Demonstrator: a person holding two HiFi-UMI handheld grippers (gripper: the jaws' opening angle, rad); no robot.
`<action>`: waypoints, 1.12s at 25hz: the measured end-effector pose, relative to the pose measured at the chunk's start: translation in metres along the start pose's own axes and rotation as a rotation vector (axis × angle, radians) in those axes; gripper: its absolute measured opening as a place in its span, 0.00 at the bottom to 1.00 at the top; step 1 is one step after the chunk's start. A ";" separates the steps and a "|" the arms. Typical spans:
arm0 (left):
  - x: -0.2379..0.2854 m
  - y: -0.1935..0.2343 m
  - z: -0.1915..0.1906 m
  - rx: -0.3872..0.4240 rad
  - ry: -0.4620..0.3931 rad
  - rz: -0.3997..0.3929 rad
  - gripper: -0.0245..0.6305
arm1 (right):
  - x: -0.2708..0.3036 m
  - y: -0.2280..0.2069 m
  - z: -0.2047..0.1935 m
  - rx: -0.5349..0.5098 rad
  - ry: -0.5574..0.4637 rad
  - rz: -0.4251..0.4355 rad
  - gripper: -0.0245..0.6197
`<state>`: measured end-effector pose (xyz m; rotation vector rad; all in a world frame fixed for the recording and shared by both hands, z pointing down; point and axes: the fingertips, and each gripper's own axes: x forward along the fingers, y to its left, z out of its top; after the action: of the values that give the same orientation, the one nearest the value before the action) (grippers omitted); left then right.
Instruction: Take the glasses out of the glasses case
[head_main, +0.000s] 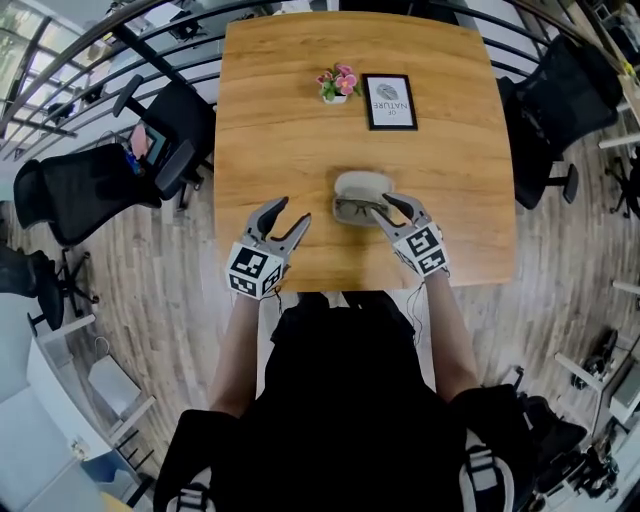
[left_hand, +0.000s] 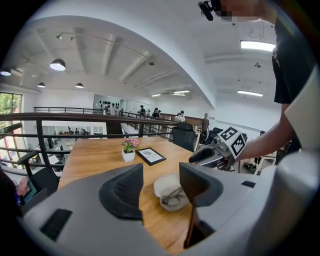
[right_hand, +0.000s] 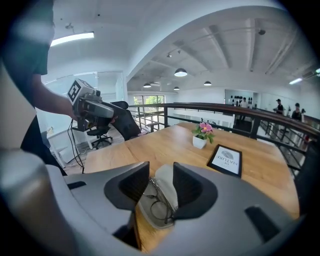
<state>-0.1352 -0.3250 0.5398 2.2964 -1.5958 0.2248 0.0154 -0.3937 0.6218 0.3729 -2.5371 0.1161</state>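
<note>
A pale grey glasses case (head_main: 362, 183) lies open on the wooden table (head_main: 270, 150), near its front edge. Thin dark-framed glasses (head_main: 357, 208) rest in the case's front half. My right gripper (head_main: 393, 208) is at the case's right end, its jaws open and close to the glasses without pressing on them. In the right gripper view the glasses (right_hand: 159, 205) and case (right_hand: 163, 181) show through the gap between the jaws. My left gripper (head_main: 287, 218) hovers open to the left of the case, apart from it. From the left gripper view the case (left_hand: 162, 185) lies just beyond the jaws.
A small white pot of pink flowers (head_main: 337, 85) and a black-framed picture (head_main: 389, 101) stand at the table's far side. Black office chairs (head_main: 165, 135) flank the table on both sides. A dark railing (right_hand: 225, 107) runs behind the table.
</note>
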 end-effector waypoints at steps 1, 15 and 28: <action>0.001 0.000 -0.002 -0.005 0.002 0.005 0.41 | 0.003 -0.001 0.000 -0.001 0.002 0.010 0.29; 0.001 0.000 -0.047 -0.066 0.102 0.061 0.41 | 0.043 0.007 -0.048 -0.006 0.098 0.149 0.27; 0.014 -0.013 -0.085 -0.092 0.176 0.061 0.41 | 0.079 0.012 -0.095 -0.131 0.244 0.258 0.24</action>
<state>-0.1134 -0.3027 0.6210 2.0984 -1.5558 0.3499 -0.0011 -0.3861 0.7440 -0.0215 -2.3240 0.0866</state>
